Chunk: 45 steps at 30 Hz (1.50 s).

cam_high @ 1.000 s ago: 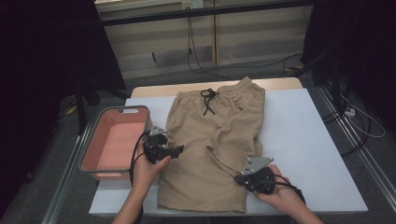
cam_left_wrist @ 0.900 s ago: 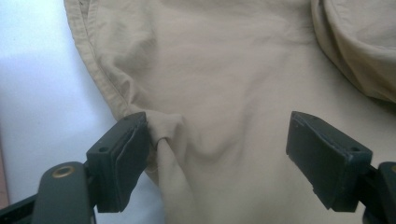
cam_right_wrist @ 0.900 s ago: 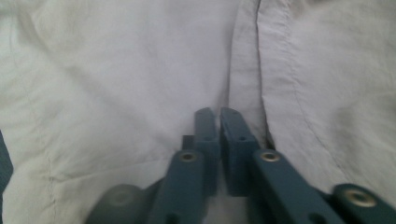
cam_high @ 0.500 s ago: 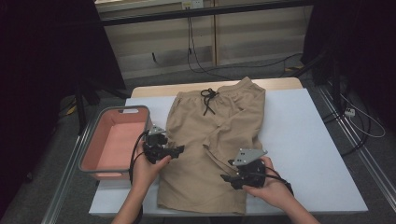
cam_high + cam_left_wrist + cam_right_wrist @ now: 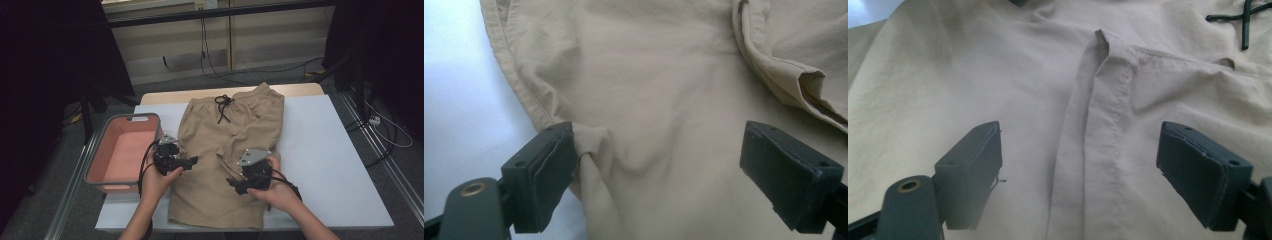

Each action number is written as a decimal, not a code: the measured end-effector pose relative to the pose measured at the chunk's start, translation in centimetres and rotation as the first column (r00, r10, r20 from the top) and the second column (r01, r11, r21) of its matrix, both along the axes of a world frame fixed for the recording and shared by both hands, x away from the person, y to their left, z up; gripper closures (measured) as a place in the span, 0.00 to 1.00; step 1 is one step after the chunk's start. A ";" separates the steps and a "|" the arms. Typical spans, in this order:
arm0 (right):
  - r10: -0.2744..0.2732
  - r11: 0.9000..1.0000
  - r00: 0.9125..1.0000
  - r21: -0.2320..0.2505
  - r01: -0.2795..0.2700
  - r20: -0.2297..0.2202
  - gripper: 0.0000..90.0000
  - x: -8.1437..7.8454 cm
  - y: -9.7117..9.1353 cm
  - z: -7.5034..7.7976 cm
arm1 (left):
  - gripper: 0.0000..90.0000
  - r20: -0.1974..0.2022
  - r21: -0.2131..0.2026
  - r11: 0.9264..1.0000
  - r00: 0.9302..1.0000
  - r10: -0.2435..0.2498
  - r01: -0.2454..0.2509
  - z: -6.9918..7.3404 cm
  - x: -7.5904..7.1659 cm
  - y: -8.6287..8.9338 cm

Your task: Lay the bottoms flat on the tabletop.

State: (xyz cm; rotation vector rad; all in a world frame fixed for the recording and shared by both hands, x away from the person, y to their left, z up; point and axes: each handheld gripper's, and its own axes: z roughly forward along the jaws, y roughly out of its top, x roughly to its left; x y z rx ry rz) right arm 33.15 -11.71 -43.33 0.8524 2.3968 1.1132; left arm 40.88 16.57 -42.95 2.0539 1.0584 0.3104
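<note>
- The right gripper point(image 5: 240, 183) sits over the lower middle of the khaki shorts point(image 5: 227, 150) with its jaws standing wide apart. They have just been opening, and the right gripper view shows a hemmed fold edge point(image 5: 1108, 125) lying loose between them, gripped by neither pad.
- The left gripper point(image 5: 192, 161) rests at the shorts' left side seam, jaws also spread and lately opening a little more. In the left gripper view a small pucker of cloth point(image 5: 591, 160) touches the left pad point(image 5: 549, 170), while the other pad stands well clear.
- The shorts lie flat on the white table point(image 5: 330, 150), waistband and black drawstring point(image 5: 223, 107) at the far end, one leg folded across the other. The pink bin point(image 5: 125, 150) sits just beside the table's left edge.
- What might go wrong, as I see it: the freshly released fold could spring back or slide, since nothing pins it now. If the left gripper drags away with that pucker caught on its pad, it could pull the side seam out of line and skew the stack.
- A careless regrasp by the right gripper could pinch both layers and lift the whole garment.
- Compared with a second ago, the right gripper has left the lower right hem and come inward over the shorts. The left hand looks unmoved.
</note>
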 end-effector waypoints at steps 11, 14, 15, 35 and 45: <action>-0.029 0.999 0.999 -0.016 0.029 0.017 0.26 1.5 0.7 0.2 | 0.16 0.002 0.005 1.000 1.000 -0.008 0.008 0.1 0.0 0.0; -0.033 0.999 0.999 -0.022 0.034 0.031 0.30 2.2 0.9 0.4 | 0.16 0.005 0.005 1.000 1.000 -0.007 0.007 0.2 0.0 0.0; -0.036 0.999 0.999 -0.027 0.037 0.032 0.30 2.4 1.1 0.5 | 0.16 0.004 0.001 1.000 1.000 -0.004 0.004 0.2 0.0 0.0; -0.053 0.996 0.998 -0.074 0.051 -0.020 0.81 5.1 3.7 -1.3 | 0.16 0.003 0.003 1.000 1.000 -0.006 0.006 0.2 0.0 0.3; -0.051 0.998 0.998 -0.048 0.049 -0.024 1.00 5.1 2.8 -0.7 | 0.17 0.006 0.000 1.000 1.000 -0.001 0.001 0.3 0.0 0.3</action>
